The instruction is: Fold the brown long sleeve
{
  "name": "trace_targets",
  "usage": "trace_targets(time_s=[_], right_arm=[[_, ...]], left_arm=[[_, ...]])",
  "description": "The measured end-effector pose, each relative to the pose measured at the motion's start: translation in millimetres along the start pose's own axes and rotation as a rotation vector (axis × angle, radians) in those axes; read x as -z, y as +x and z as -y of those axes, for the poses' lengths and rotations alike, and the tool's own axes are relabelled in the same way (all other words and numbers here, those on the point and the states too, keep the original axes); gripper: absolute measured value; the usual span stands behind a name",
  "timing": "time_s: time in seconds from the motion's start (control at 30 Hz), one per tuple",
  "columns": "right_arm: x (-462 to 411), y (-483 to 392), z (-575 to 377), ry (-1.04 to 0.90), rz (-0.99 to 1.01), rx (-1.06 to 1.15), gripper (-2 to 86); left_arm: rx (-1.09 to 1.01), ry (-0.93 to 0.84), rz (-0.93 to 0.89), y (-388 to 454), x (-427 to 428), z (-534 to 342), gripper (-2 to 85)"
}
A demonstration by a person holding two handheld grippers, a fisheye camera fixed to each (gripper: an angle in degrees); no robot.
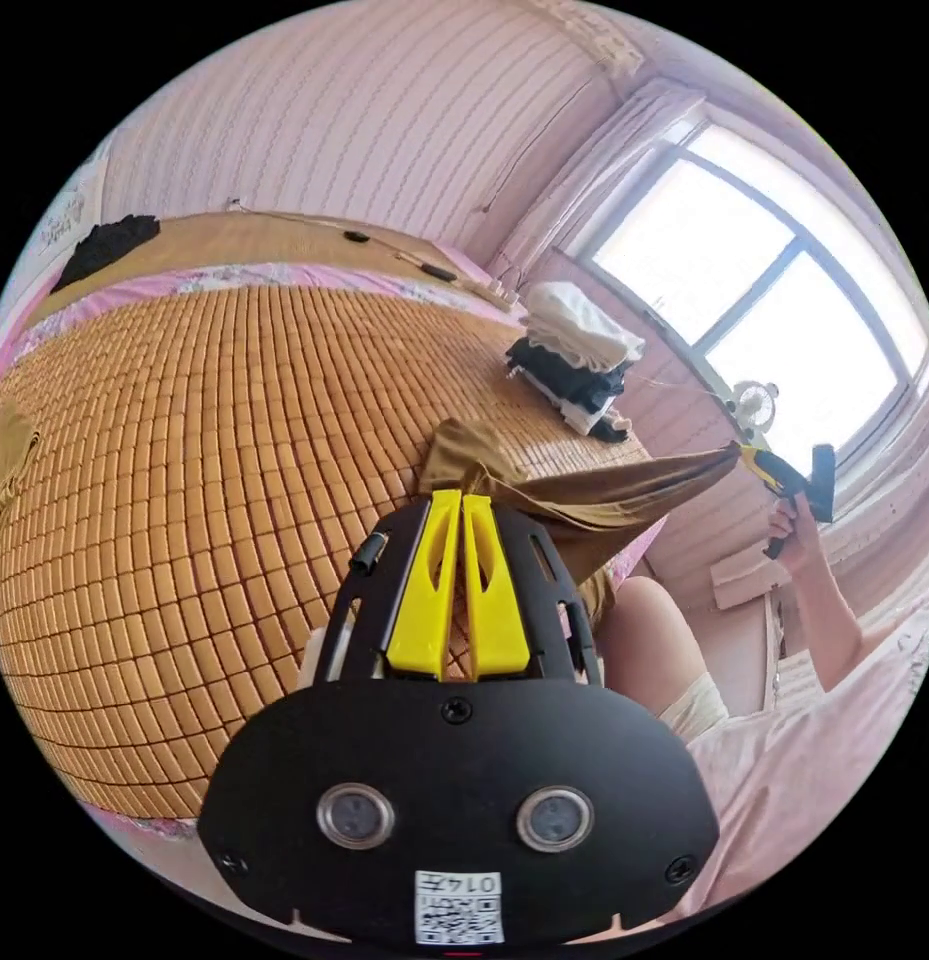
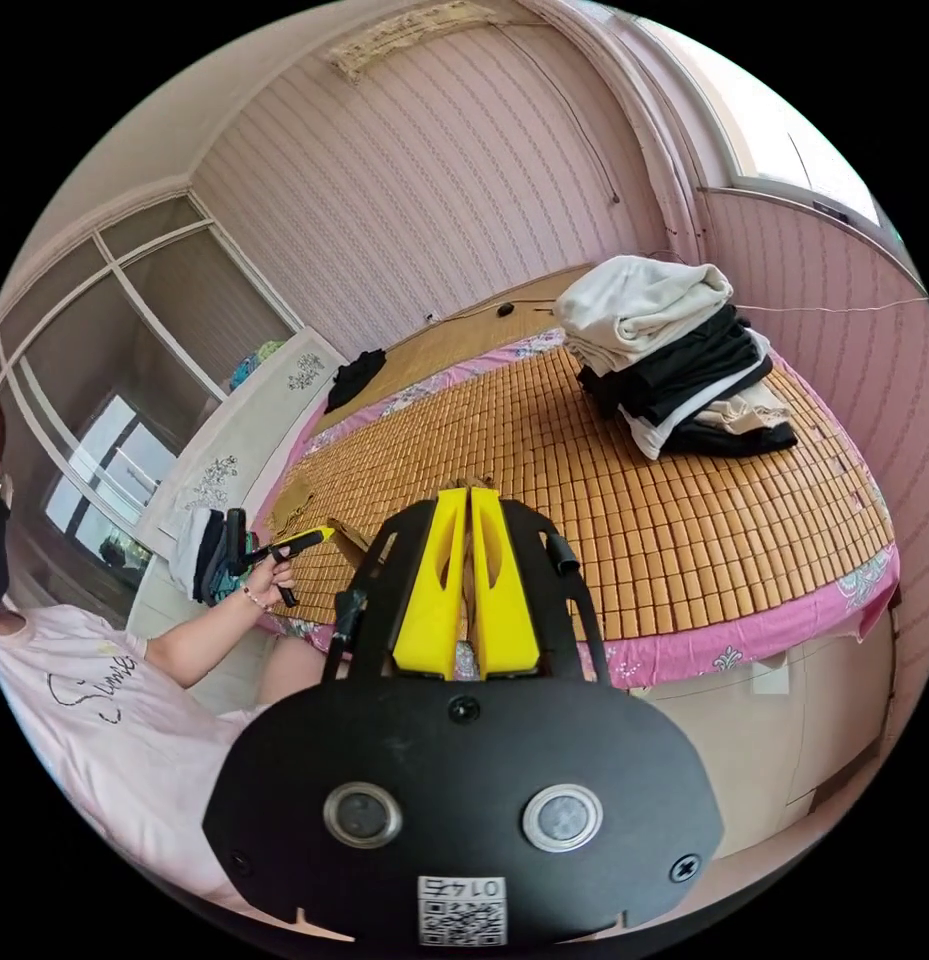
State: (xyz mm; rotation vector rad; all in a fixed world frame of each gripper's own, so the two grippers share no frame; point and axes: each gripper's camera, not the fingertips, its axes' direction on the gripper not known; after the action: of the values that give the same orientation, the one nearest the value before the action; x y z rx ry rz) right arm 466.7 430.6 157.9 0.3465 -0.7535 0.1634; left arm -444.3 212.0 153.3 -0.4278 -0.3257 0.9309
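The brown long sleeve [image 1: 604, 495] hangs stretched in the air above the bed's edge, pulled taut between both grippers. In the left gripper view my left gripper [image 1: 460, 495] has its yellow jaws shut on one bunched end. At the far right of that view my right gripper [image 1: 749, 458], held in a person's hand, pinches the other end. In the right gripper view my right gripper [image 2: 470, 492] is shut, with a bit of brown cloth at its tips. There my left gripper [image 2: 324, 535] shows in a hand at the left, holding brown fabric [image 2: 346, 533]; the gripper body hides most of the garment.
A bamboo mat [image 1: 234, 450] covers the bed. A pile of folded white and black clothes [image 1: 576, 360] [image 2: 674, 350] sits near the window side. Another tan cloth [image 1: 9, 470] [image 2: 289, 500] lies at the mat's far edge. A black cloth [image 1: 104, 245] rests on the headboard.
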Motion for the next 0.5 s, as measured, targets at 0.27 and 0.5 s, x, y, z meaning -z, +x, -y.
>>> trace_targets(time_s=[0.27, 0.5], right_arm=[[167, -119, 94, 0.505, 0.244, 0.361, 0.0], [329, -243, 109, 0.807, 0.377, 0.677, -0.1]], left_arm=[[-0.290, 0.678, 0.078, 118, 316, 56, -1.0], [-0.451, 1.022, 0.127, 206, 532, 27, -1.0]])
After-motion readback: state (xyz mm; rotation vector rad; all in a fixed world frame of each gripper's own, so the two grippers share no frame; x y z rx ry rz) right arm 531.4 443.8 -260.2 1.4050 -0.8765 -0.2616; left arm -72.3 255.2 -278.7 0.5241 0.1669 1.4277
